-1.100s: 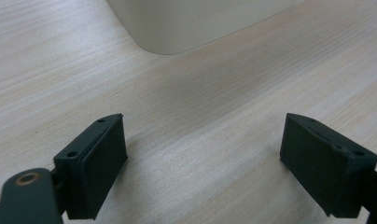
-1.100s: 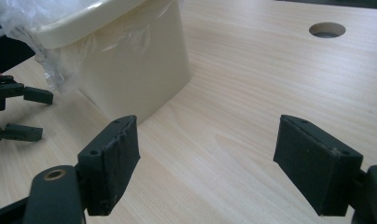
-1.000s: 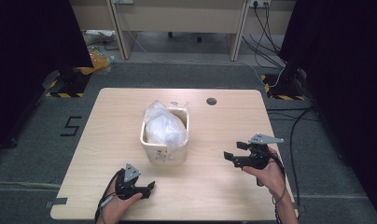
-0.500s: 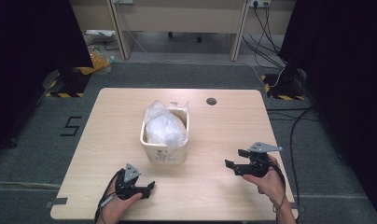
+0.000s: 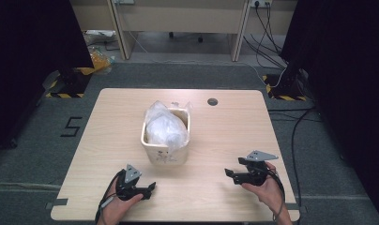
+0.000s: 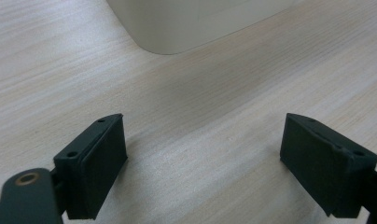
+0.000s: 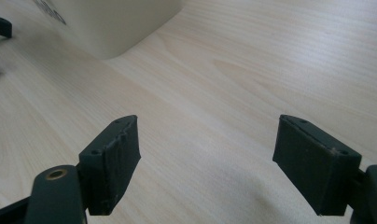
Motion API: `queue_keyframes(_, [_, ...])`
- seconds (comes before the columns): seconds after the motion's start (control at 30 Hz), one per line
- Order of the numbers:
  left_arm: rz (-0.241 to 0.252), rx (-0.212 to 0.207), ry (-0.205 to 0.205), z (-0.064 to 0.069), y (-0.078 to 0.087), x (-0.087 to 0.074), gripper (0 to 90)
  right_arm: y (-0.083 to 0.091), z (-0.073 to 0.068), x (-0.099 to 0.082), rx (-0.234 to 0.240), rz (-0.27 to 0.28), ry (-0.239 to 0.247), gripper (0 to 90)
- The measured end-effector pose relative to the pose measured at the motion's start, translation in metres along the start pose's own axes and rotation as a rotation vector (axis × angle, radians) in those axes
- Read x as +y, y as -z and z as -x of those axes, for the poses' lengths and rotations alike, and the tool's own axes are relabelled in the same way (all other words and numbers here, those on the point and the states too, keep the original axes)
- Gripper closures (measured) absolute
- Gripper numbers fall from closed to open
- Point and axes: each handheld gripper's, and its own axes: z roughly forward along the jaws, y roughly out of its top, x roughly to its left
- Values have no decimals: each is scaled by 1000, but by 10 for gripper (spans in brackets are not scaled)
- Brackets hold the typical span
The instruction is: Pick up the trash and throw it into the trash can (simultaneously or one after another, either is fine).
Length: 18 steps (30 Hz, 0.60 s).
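Two grippers rest low over the near edge of the bench [image 5: 225,136], one at each side, both apart from the work. At the middle of the bench stands a cream bin [image 5: 165,146], upright, with a clear plastic bag [image 5: 163,125] seated inside it; the bag's film bulges above the rim and part of it drapes over the near wall. The left gripper [image 5: 149,188] lies near the bin's near-left corner, its jaws spread wide over bare wood, as the left gripper view confirms, with the bin's pale wall [image 6: 196,21] ahead of them. The right gripper [image 5: 230,174] sits farther off to the right, its jaws likewise spread and holding nothing; the right gripper view shows the bin's corner [image 7: 116,23] well ahead. Judged from this layout, the bag appears already placed in the bin, and neither gripper engages it. Whether its edge is folded fully over the whole rim cannot be told; that fitting may be what is left.
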Motion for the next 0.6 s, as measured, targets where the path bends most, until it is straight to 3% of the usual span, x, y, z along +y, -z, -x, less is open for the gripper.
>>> queue_keyframes(0.3, [0, 2, 0, 0, 0, 0, 136, -1, -3, -12, -18, -26, 4, 226])
queue_keyframes(0.6, [-1, 2, -1, 0, 0, 0, 136, 3, -7, -21, -66, -47, 45, 227])
